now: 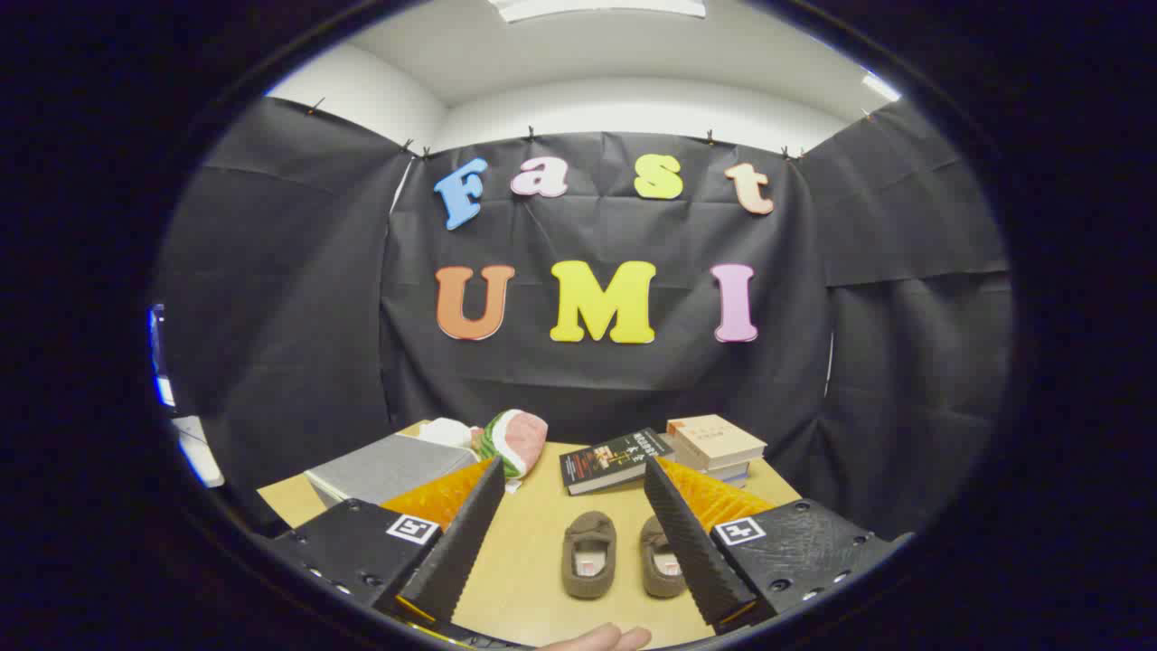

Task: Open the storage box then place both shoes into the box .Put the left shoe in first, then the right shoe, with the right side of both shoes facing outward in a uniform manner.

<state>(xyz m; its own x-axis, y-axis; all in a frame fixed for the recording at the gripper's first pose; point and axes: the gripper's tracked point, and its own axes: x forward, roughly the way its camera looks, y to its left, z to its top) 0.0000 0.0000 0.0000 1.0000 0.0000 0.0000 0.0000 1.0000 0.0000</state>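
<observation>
The table [533,551] bears two shoes [589,553], books [615,459], a grey box [389,468].

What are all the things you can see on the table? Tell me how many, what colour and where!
slippers: two, brown, side by side on the table between the claw's fingers, the right one partly behind the right finger
storage box: one, grey, lid closed, beyond the left finger
plush toy: one, pink, green and white, beside the box
dark book: one, black cover, beyond the slippers
stacked books: a small pile, tan on top, to the right of the dark book
table: one, light wood
hand: one, fingertips at the near table edge
claw: one, fingers wide open, holding nothing
</observation>
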